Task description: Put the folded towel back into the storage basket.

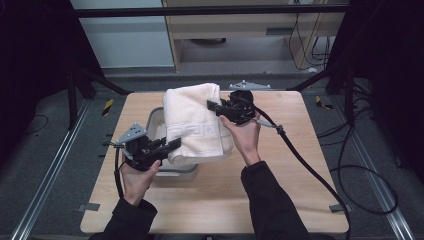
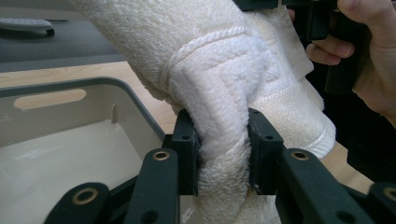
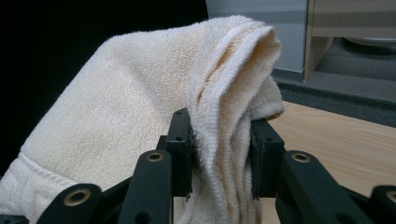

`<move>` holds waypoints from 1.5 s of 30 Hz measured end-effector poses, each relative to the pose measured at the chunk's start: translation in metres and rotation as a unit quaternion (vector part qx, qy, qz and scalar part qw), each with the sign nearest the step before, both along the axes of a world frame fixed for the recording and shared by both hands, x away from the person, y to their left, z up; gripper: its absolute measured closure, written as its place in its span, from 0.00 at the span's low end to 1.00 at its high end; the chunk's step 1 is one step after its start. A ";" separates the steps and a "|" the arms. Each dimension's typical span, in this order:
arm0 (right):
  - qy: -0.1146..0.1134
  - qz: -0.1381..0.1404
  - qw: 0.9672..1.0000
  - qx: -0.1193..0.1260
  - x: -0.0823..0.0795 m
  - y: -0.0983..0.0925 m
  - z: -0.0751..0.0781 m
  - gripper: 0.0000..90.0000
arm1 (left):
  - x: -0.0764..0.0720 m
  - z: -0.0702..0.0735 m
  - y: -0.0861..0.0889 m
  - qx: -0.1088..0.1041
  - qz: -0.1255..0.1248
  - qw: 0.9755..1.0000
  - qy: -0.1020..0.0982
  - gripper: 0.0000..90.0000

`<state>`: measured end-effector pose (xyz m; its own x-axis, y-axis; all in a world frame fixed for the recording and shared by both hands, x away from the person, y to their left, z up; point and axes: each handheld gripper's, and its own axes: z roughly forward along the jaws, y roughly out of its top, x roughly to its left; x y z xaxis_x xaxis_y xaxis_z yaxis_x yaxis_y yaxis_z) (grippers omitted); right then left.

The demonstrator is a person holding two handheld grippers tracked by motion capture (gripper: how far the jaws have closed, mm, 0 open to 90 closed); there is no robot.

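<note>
The folded white towel (image 1: 195, 122) hangs in the air over the grey bin (image 1: 159, 120) at the left middle of the wooden surface (image 1: 280, 170), its near end drooping past the bin's right rim. The left claw (image 1: 172, 144) is clamped on the towel's near edge, a thick bunch of cloth squeezed between its pads (image 2: 187, 149). The right claw (image 1: 214, 106) pinches the far edge in the same way. To set it down well, I judge both ends should stay level and taut, centred over the bin, and lowered together so the folds do not slump or catch the rim.
</note>
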<state>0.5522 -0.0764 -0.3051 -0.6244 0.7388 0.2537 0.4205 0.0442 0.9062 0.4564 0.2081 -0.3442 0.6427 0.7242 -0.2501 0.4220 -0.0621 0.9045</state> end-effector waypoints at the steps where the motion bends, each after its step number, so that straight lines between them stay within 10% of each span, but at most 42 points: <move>1: 0.001 0.001 1.000 0.001 0.001 0.002 0.000 0.74 | 0.000 0.000 0.000 0.000 0.000 1.000 0.000 0.76; 45: 0.019 0.010 1.000 -0.013 0.027 0.081 -0.031 0.74 | 0.014 -0.021 0.064 0.015 0.065 0.997 0.041 0.76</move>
